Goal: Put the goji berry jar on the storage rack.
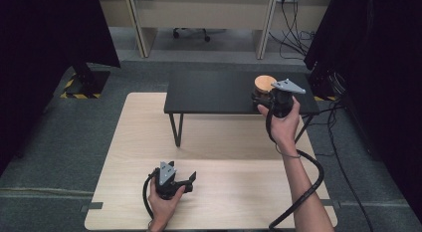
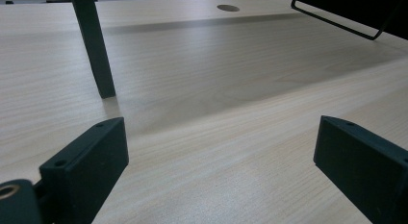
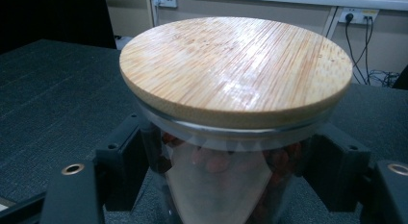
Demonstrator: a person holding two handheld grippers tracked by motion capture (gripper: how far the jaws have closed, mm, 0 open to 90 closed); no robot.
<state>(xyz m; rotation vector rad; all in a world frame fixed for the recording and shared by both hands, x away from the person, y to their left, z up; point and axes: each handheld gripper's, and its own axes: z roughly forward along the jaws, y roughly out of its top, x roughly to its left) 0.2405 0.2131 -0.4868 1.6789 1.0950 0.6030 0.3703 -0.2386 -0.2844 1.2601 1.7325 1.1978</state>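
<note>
A glass jar with a round bamboo lid stands upright on the right end of a low black shelf. Reddish-brown pieces show through its glass. My right gripper is shut on the jar just below the lid, one black jaw pressed against each side, as seen close up at the right gripper. My left gripper rests low on the light wooden table near its front edge. It is open, and the left gripper has only bare tabletop between its jaws.
The black shelf stands on thin metal legs over the back half of the wooden table. A round cable hole sits in the tabletop. Cables trail from both grippers. Dark curtains flank the area, and a desk stands behind.
</note>
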